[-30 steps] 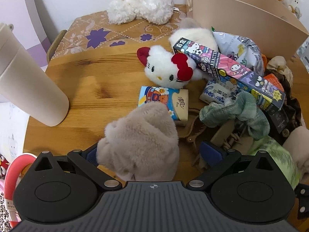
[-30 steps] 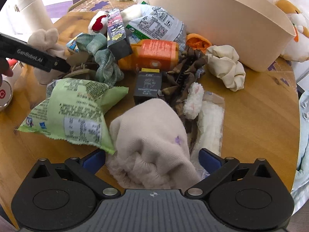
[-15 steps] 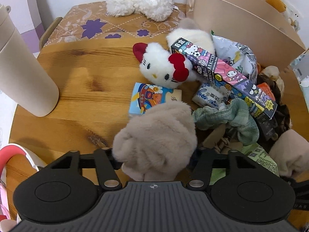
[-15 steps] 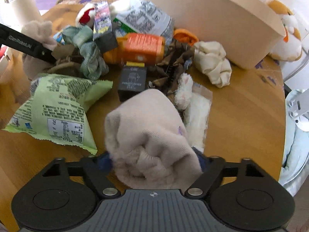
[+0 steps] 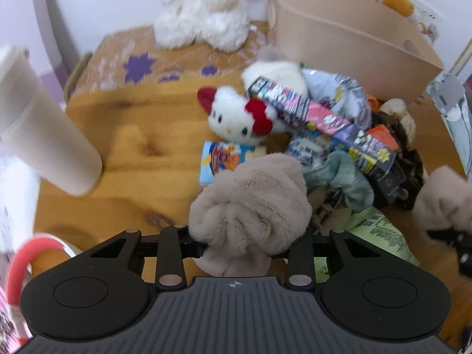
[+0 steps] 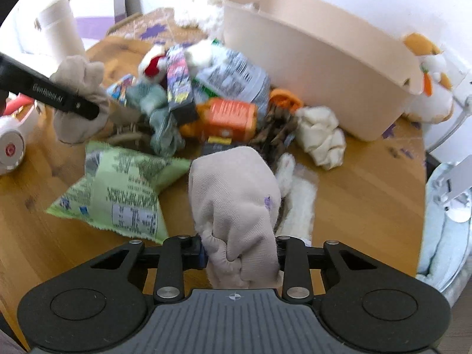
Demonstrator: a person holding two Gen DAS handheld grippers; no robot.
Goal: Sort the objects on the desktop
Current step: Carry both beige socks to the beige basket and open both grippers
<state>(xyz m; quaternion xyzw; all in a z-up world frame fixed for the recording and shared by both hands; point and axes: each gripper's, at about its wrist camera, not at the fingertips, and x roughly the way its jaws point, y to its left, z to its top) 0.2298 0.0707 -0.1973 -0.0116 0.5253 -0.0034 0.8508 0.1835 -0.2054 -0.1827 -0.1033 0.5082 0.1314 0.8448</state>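
- The left gripper (image 5: 236, 246) had just been closing, and its jaws were clamped on a fuzzy grey-beige plush piece (image 5: 250, 203), which bulged up between them.
- The right gripper (image 6: 239, 253) had likewise just been closing; its jaws pinched a pale beige fabric bundle (image 6: 236, 203).
- Both bundles sat on the near side of the beige storage bin (image 6: 318, 67), which stood at the far edge of the wooden table (image 6: 354, 200).
- Between bin and grippers lay a heap: a white cat plush with a red bow (image 5: 239, 118), a long printed box (image 5: 318, 118), an orange box (image 6: 230, 118) and a green snack bag (image 6: 124, 194).
- A cream tumbler (image 5: 44, 135) stood well to the left of the bin.
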